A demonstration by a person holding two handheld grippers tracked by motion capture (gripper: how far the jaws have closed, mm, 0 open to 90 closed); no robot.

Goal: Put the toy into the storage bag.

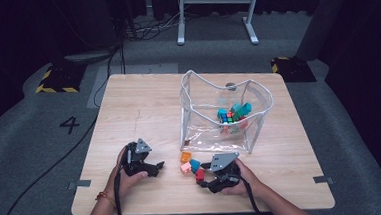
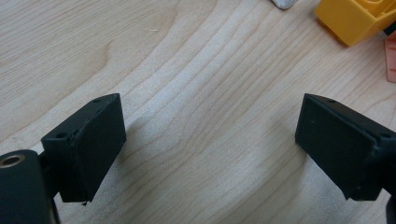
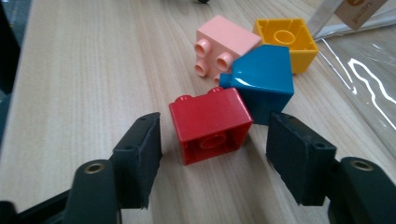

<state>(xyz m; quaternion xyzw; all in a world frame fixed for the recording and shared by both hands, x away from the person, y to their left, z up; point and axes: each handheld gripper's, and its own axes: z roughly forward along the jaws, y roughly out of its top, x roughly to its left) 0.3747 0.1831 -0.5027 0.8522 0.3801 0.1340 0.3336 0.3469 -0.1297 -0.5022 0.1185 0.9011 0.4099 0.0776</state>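
Observation:
A red brick (image 3: 212, 123) lies on its side on the wooden table (image 1: 144, 115), studs pointing away. My right gripper (image 3: 213, 140) stands open around it, one jaw on each side with a small gap to the brick. Just behind the red brick are a blue sloped brick (image 3: 261, 84), a pink brick (image 3: 226, 42) and a yellow brick (image 3: 285, 39). In the high view the same cluster (image 1: 191, 165) sits in front of the bag, with my right gripper (image 1: 203, 179) at its near side. My left gripper (image 1: 158, 168) rests open and empty on the table, left of the cluster.
A clear plastic bag (image 1: 224, 115) with a white rim stands open at the back right and holds several coloured bricks (image 1: 233, 114). Its wall (image 3: 355, 70) lies close on the right of the right gripper. The yellow brick (image 2: 355, 18) shows ahead of the left gripper.

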